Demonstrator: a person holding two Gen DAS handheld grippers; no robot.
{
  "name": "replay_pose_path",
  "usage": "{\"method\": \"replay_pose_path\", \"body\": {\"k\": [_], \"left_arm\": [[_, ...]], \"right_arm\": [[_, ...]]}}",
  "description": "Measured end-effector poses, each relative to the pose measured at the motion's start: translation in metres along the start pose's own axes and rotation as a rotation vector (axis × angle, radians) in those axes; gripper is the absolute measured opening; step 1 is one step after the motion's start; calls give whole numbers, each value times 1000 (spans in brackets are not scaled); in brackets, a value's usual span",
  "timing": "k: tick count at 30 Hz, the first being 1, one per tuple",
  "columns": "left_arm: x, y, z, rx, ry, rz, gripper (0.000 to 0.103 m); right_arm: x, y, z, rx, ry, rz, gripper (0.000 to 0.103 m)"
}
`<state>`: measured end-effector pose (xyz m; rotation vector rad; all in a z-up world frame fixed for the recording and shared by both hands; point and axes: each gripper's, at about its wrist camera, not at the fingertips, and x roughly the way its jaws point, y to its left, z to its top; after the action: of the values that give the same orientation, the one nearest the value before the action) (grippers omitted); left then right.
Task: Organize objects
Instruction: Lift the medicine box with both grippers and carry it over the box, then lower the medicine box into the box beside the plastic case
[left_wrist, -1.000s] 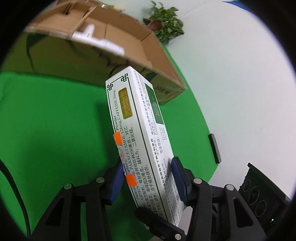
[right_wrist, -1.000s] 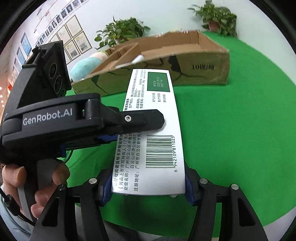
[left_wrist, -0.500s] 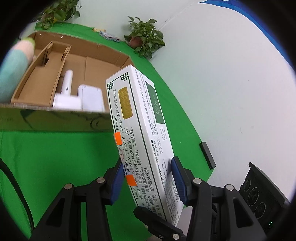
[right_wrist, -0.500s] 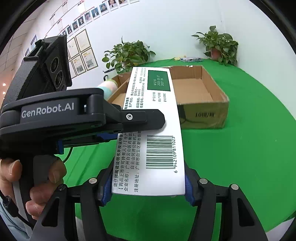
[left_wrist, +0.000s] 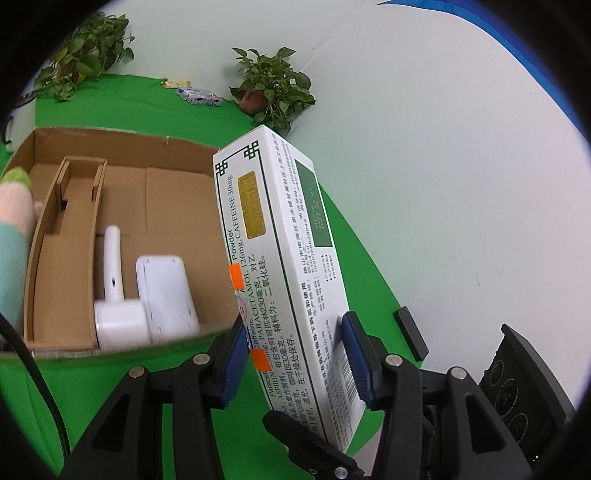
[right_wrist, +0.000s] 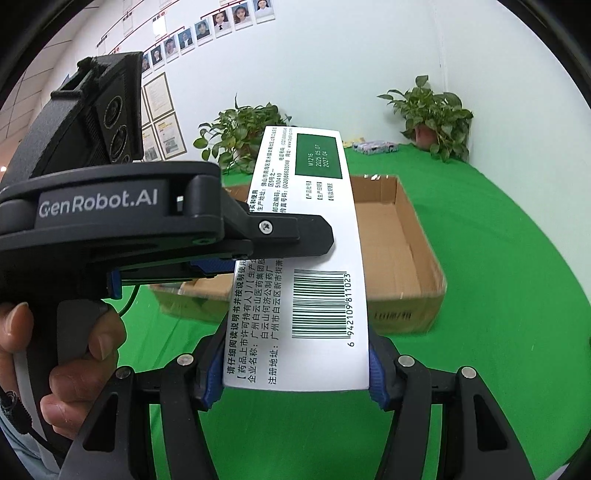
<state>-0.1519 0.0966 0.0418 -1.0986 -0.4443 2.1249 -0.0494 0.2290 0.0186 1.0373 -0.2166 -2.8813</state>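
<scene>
The cardboard box (left_wrist: 122, 206) is open at the top. A white handheld device (left_wrist: 114, 295) and a white flat pack (left_wrist: 164, 291) fill its near corner; a cardboard insert (left_wrist: 59, 236) takes its left side. The remaining box floor and the green tabletop (right_wrist: 498, 295) beside the box are free.

Medicine box (left_wrist: 280, 266): smooth white card, gold foil patch. Cardboard box (left_wrist: 122, 206): matt brown corrugated. Table cover (right_wrist: 498, 295): matt green cloth. Pads (left_wrist: 354, 363): ribbed blue rubber. Gadgets (left_wrist: 162, 291) inside: smooth white plastic.
</scene>
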Motion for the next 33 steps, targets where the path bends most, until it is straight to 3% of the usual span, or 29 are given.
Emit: {"method": "replay_pose_path", "body": {"k": [5, 15, 22, 29, 33], "left_arm": [[9, 1, 37, 16, 3, 21, 48], [46, 22, 77, 5, 62, 65, 48], [96, 55, 84, -43, 135, 70, 47], [118, 74, 85, -39, 160, 78, 44], [134, 83, 81, -49, 185, 82, 44]], "right_arm": [[15, -13, 42, 10, 19, 17, 58], [62, -41, 103, 46, 88, 51, 58], [116, -66, 103, 86, 183, 78, 59], [157, -88, 103, 109, 275, 144, 59], [175, -95, 100, 124, 318, 139, 60]]}}
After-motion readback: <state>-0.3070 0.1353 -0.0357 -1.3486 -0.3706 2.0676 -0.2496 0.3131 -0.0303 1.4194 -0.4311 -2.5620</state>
